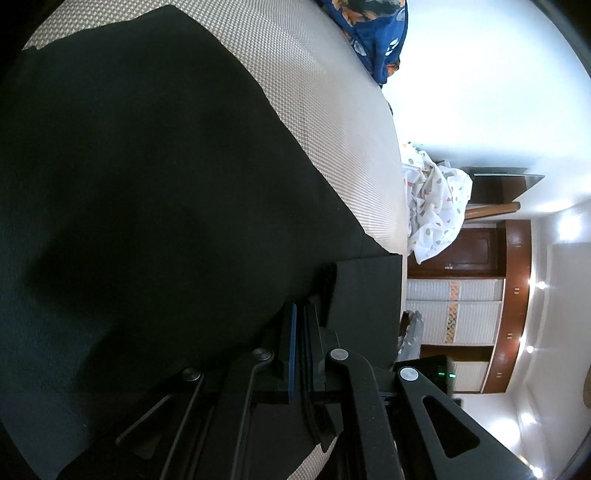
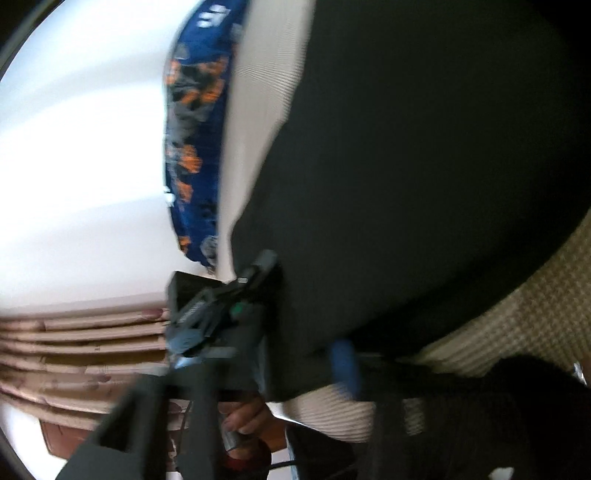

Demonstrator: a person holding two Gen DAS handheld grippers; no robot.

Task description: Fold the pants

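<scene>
The black pants (image 1: 147,166) lie spread over a beige textured bed cover (image 1: 314,92). In the left wrist view my left gripper (image 1: 301,317) has its blue-padded fingers (image 1: 291,350) pressed together on a fold of the black fabric at the pants' edge. The right wrist view is blurred. It shows the pants (image 2: 424,147) over the same cover (image 2: 535,325). My right gripper (image 2: 306,362) has one blue pad (image 2: 345,369) against the lower edge of the fabric; its other finger is a dark blur, with the pants' edge between them.
A blue patterned cloth (image 1: 373,33) lies at the far edge of the bed, also in the right wrist view (image 2: 195,140). A white dotted sheet (image 1: 436,206) hangs off the bed side. Wooden cabinets (image 1: 476,254) and white drawers stand beyond. The other hand-held gripper (image 2: 218,314) shows left of the pants.
</scene>
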